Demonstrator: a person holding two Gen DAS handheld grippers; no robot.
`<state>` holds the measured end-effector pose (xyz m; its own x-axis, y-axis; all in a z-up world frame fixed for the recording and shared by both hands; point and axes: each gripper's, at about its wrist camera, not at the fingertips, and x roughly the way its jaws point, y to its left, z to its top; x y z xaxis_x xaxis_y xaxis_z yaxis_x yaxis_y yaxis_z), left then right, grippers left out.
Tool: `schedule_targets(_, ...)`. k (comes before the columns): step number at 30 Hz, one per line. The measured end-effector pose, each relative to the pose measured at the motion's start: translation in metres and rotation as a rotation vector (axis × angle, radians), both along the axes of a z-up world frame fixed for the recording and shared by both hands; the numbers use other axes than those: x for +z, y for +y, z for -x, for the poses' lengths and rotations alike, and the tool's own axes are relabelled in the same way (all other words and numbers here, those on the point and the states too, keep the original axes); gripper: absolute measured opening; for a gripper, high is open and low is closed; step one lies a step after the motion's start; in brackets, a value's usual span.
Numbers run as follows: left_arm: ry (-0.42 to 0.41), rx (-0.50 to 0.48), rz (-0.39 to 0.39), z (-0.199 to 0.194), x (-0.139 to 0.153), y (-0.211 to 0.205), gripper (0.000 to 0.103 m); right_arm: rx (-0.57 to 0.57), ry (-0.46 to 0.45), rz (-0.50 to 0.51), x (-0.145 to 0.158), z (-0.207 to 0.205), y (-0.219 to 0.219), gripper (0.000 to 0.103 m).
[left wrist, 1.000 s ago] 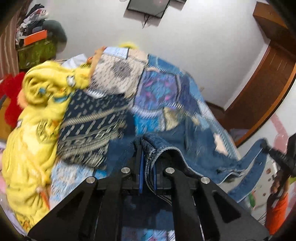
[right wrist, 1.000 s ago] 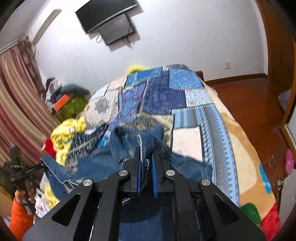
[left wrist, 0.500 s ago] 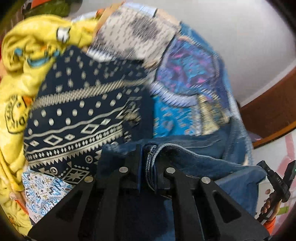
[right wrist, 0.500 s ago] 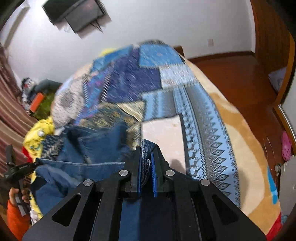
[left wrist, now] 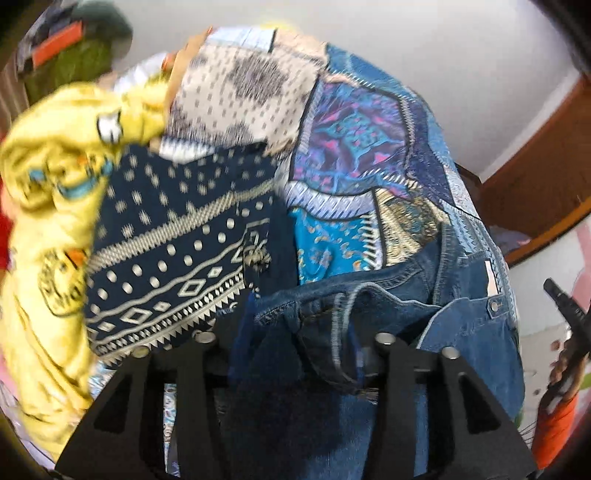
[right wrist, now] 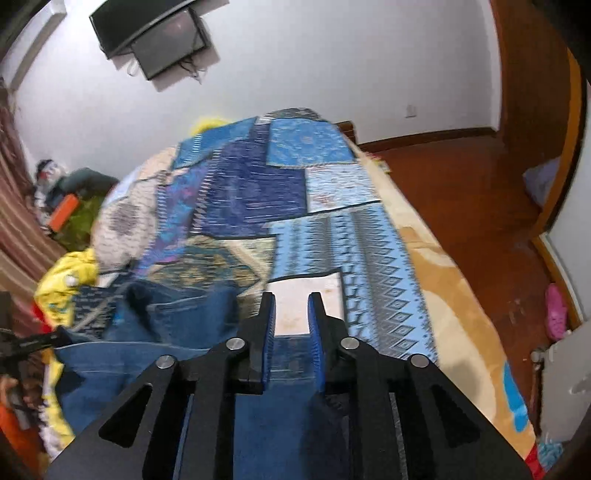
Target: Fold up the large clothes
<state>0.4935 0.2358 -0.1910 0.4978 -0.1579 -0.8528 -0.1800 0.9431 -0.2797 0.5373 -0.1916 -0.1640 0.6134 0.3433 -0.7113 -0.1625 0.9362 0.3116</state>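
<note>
The jeans (left wrist: 436, 295) lie on the bed, spread over the patchwork quilt (left wrist: 354, 155) at its near end. The left claw (left wrist: 299, 343) is spread wide, its 2 fingers well apart, with the bunched waistband of the jeans sitting loose between them; the denim looks draped there rather than pinched. Just beside the jeans on the left lies a dark blue patterned cloth (left wrist: 173, 251), and past that a crumpled yellow blanket (left wrist: 48, 177).

From the right wrist, the right claw (right wrist: 291, 332) is also apart, with bare quilt (right wrist: 369, 258) showing between its blue pads (right wrist: 269, 339). The jeans (right wrist: 177, 325) are heaped to its left and run under the claw body. A television (right wrist: 155, 33) hangs on the white wall beyond the bed, and a wooden floor (right wrist: 461, 192) lies to the right.
</note>
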Motion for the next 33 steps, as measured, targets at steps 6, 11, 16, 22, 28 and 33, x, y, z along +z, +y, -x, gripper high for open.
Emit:
schedule_targets(6,-0.109,0.069,0.097,0.02,0.029,0.013,0.083,0.111,-0.041,0.086,0.009,0.03,0.026,0.052)
schedule_targets(11,-0.07,0.061,-0.014,0.028,0.025,0.015,0.083,0.25,-0.021,0.17,-0.01,0.048,0.069,0.066)
schedule_targets(16,0.063,-0.046,-0.061,0.035,-0.019,-0.001,0.084,0.332,0.056,0.198,-0.041,0.057,0.098,0.073)
schedule_targets(22,0.196,-0.107,-0.079,0.023,-0.076,-0.018,0.084,0.348,0.202,0.224,-0.078,0.056,0.106,0.073)
schedule_targets(28,0.199,-0.035,-0.121,-0.005,-0.096,-0.011,0.086,0.307,0.222,0.242,-0.081,0.064,0.081,0.073)
schedule_targets(33,0.18,0.063,-0.109,-0.011,-0.092,0.006,0.088,0.261,0.231,0.203,-0.082,0.076,0.054,0.073)
